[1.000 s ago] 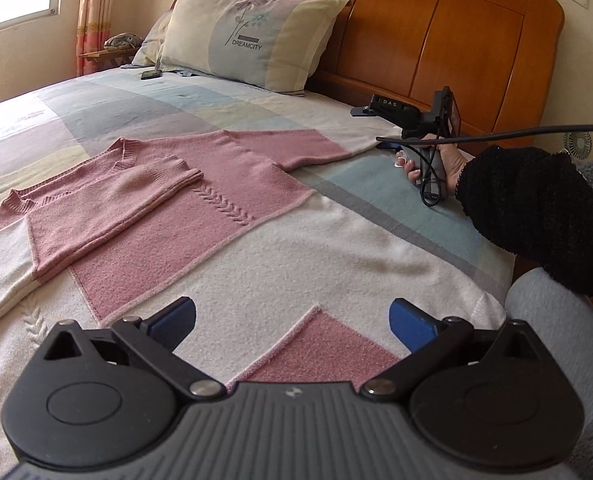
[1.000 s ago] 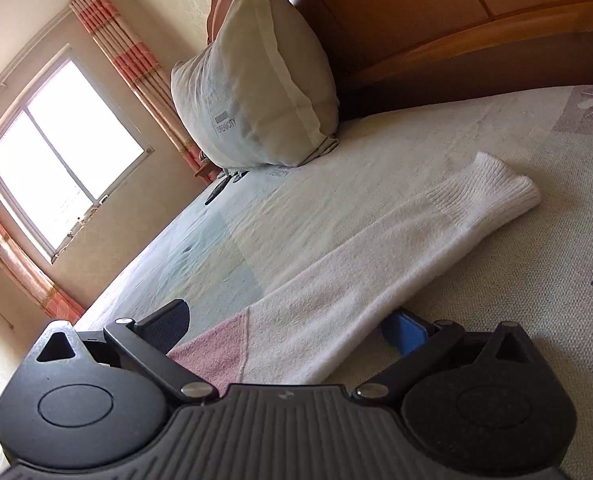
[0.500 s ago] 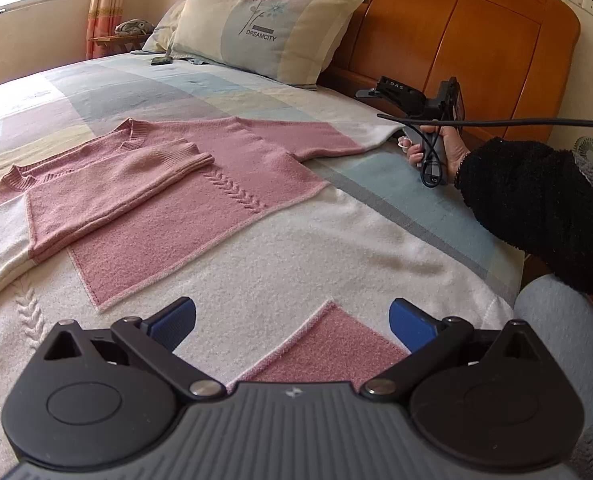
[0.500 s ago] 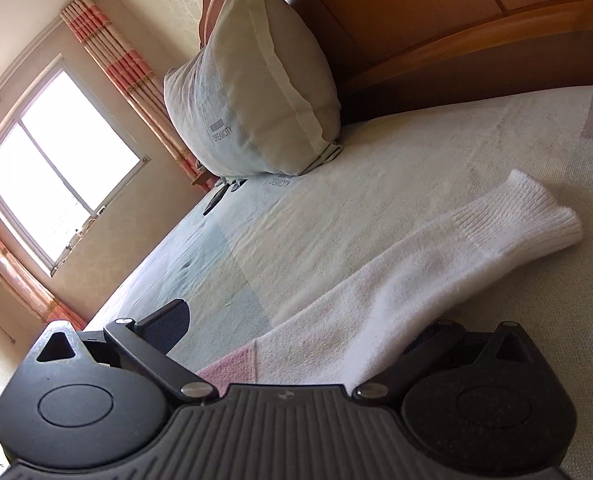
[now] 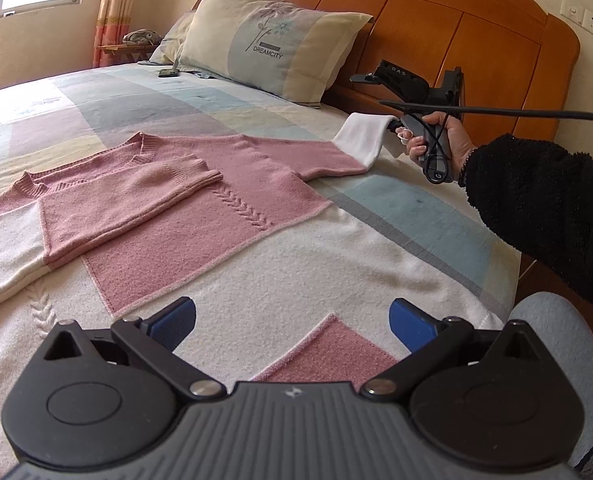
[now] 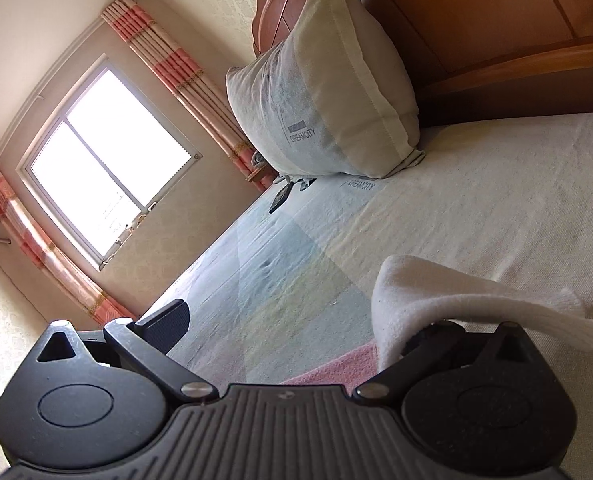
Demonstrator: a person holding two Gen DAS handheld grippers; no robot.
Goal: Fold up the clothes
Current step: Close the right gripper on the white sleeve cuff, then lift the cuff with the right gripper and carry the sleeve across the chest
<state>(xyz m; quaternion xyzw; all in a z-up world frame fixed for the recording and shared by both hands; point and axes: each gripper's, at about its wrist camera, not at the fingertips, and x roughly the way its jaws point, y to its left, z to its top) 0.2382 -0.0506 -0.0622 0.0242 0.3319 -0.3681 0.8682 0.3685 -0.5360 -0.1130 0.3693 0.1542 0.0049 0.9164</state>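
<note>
On bed [image 5: 416, 216], sweater [image 5: 224, 216], right gripper [image 6: 296, 320] lifting cuff [image 6: 456, 304]

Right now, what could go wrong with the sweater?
1. The white cuff only drapes over one finger of the right claw, whose jaws stand open. It may slide off if lifted.
2. Pulling that cuff across could tug the sweater and mess up the folded sleeve lying on it.
3. The black cable hangs close to the cuff and might snag it.
</note>
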